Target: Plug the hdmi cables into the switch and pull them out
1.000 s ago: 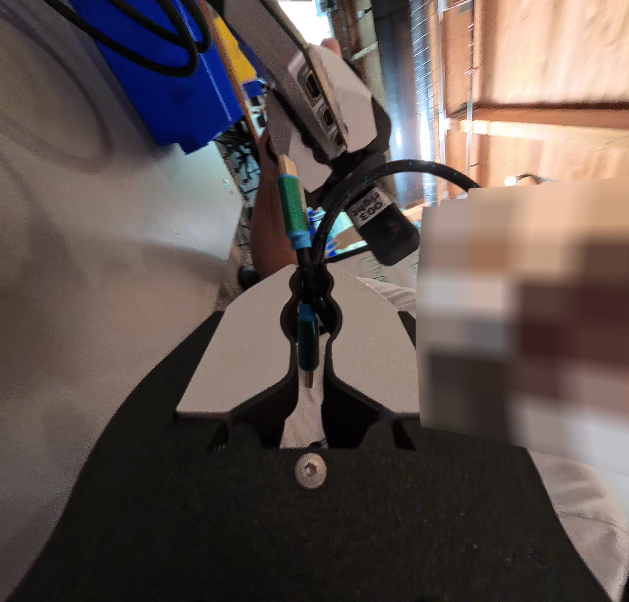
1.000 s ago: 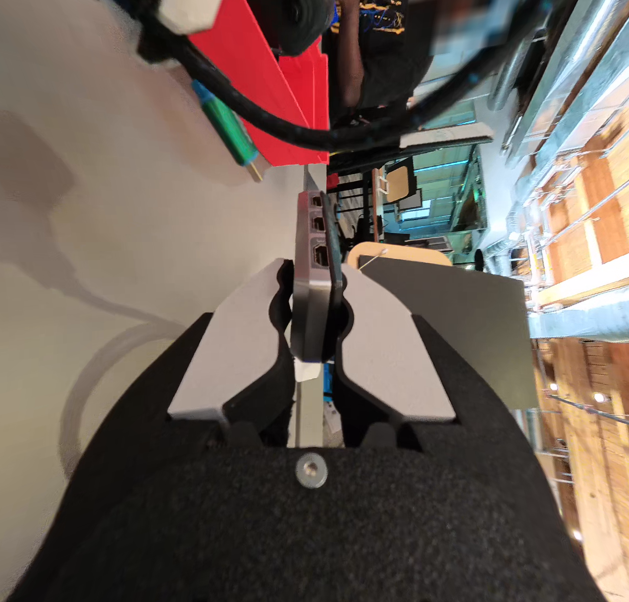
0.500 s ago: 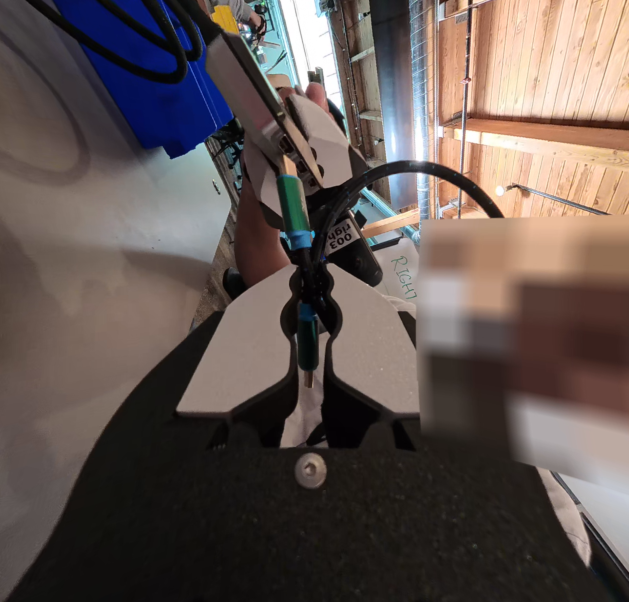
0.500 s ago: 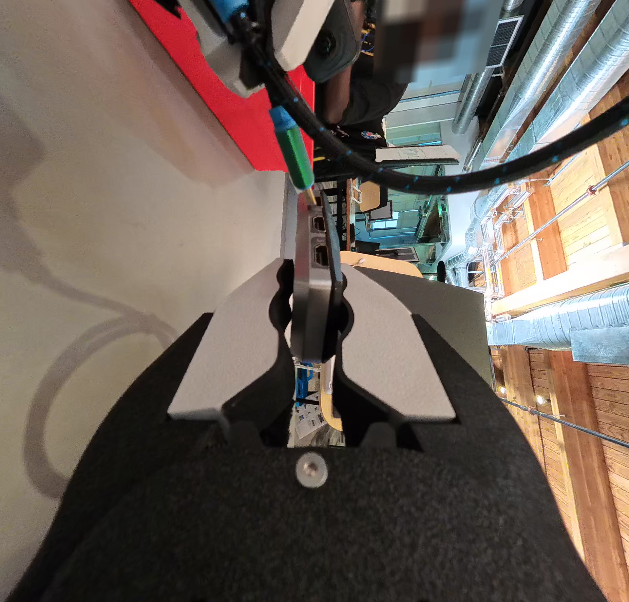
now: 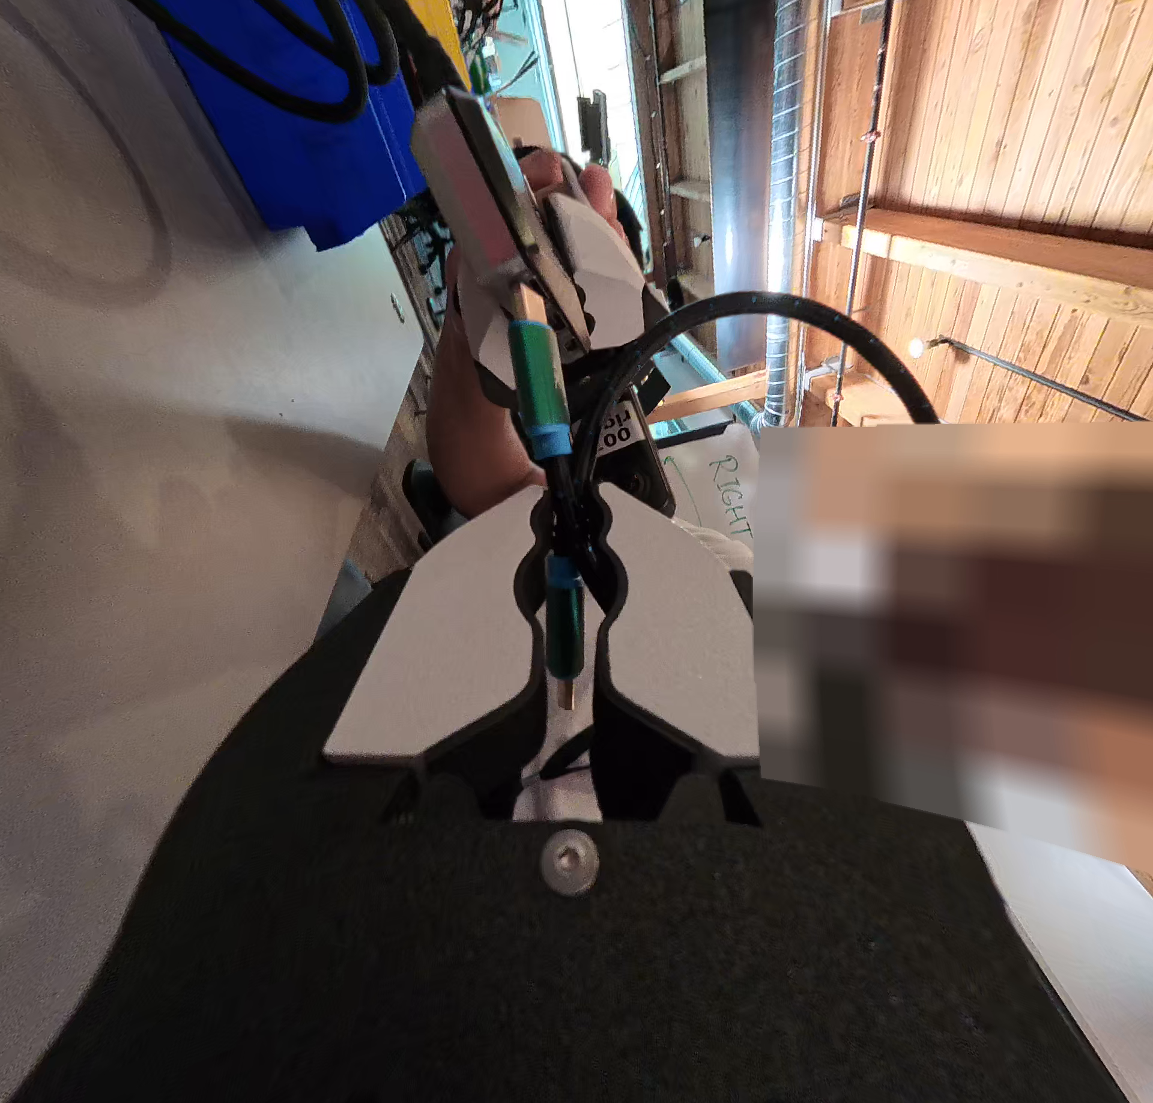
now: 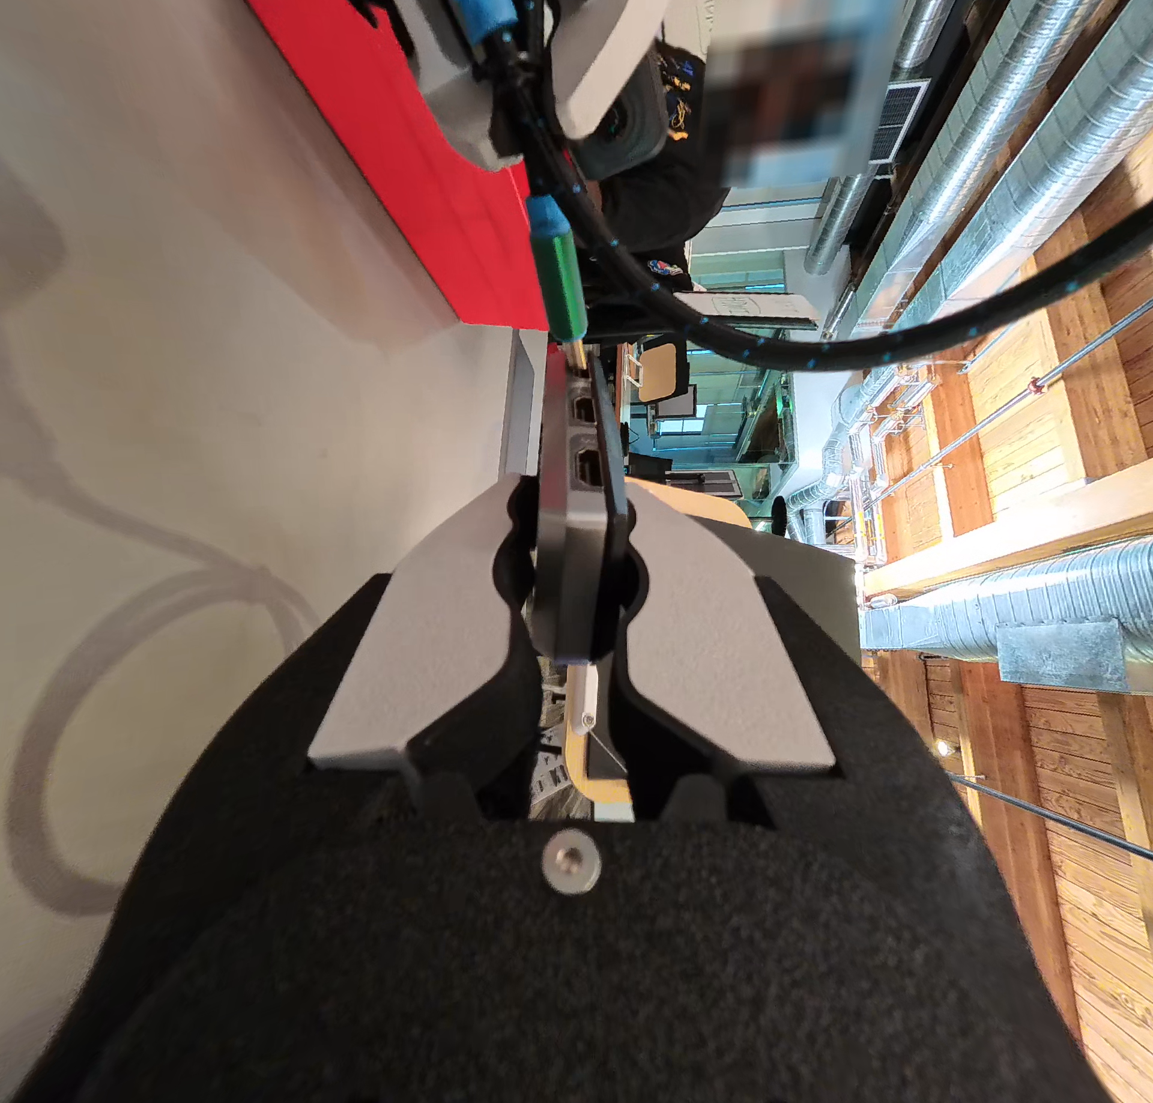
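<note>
Both grippers are closed: the left gripper [image 5: 564, 549] holds the cable [image 5: 736, 331], the right gripper [image 6: 571, 568] holds the switch [image 6: 571, 486]. The green plug [image 6: 561, 281] sits at the top port; next it probably needs a straight push in.

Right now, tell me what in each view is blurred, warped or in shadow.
Left wrist view: wide-angle lens bows the wooden wall; the switch is slightly soft, the green plug fairly sharp. Right wrist view: the left gripper at top is blurred, the switch crisp, and looping cable shadows fall on the pale table.
</note>
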A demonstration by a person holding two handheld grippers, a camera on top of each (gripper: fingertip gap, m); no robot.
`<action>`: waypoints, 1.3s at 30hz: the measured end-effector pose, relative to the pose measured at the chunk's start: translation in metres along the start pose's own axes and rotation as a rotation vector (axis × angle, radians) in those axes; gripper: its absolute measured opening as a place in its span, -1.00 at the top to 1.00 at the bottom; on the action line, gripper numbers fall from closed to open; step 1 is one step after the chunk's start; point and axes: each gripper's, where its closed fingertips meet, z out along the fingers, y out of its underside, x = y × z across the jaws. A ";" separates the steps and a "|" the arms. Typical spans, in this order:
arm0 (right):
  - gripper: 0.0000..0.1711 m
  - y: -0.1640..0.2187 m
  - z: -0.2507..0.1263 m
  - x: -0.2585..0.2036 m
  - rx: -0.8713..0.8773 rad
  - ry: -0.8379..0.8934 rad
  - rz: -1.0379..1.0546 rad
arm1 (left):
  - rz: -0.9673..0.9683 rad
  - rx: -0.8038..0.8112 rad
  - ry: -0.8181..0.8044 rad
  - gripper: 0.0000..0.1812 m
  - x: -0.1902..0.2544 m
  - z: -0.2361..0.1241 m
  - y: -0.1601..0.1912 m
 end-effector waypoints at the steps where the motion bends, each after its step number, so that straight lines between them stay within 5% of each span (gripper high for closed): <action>1: 0.74 -0.001 0.000 -0.001 -0.001 -0.001 -0.001 | -0.004 -0.012 -0.005 0.89 0.001 0.000 0.001; 23: 0.74 -0.004 0.003 -0.006 -0.010 0.002 -0.060 | -0.050 -0.093 -0.104 0.89 -0.003 -0.006 0.004; 39: 0.74 -0.011 -0.007 0.010 0.019 0.089 -0.036 | -0.078 -0.084 0.098 0.90 0.022 0.007 0.000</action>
